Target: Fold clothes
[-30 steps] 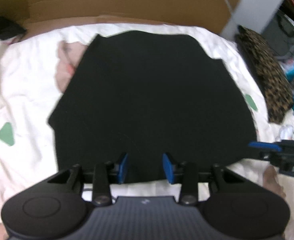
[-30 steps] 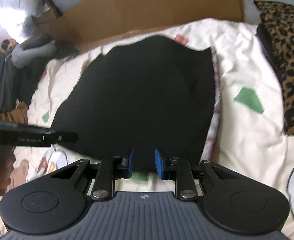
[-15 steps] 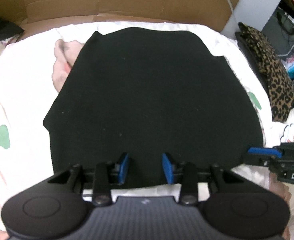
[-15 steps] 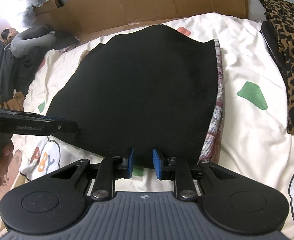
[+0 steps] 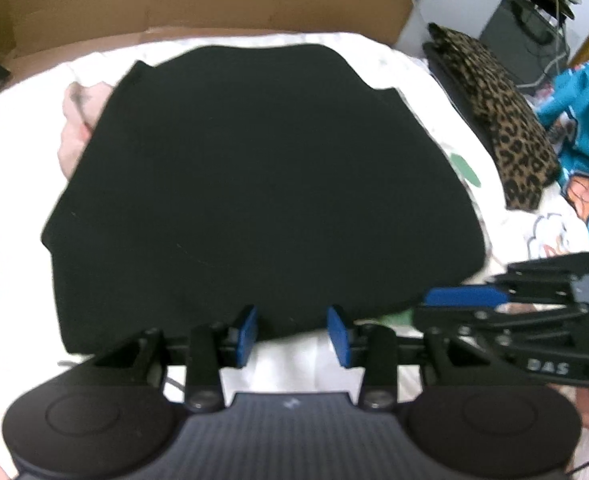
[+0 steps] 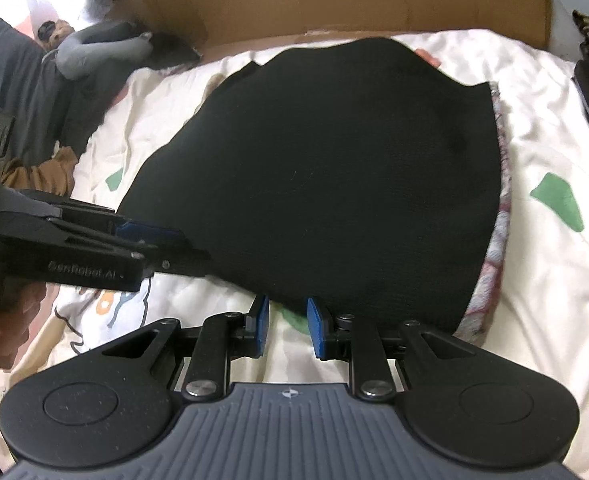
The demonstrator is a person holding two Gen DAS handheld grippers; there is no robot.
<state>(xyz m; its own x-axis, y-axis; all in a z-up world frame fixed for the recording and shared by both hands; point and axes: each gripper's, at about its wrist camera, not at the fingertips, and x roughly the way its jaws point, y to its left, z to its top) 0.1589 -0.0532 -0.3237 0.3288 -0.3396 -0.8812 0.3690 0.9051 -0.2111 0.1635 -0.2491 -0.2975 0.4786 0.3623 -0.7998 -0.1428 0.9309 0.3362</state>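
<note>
- One black knit garment (image 5: 254, 184) lies flat on the white printed bed cover (image 6: 554, 264), long axis running away from both cameras.
- Left gripper (image 5: 293, 336) fingers: released, empty, at the near hem.
- Right gripper (image 6: 287, 326) fingers: released, empty, at the near hem.

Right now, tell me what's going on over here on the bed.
A person is folding clothes with a hand-held gripper in each hand. A black garment lies spread flat on the white printed bedsheet, on top of a patterned cloth that peeks out along one side. The left hand-held gripper and right hand-held gripper both sit at the garment's near hem, jaws apart, nothing pinched between the pads yet. A leopard-print cushion lies off to the side.
</note>
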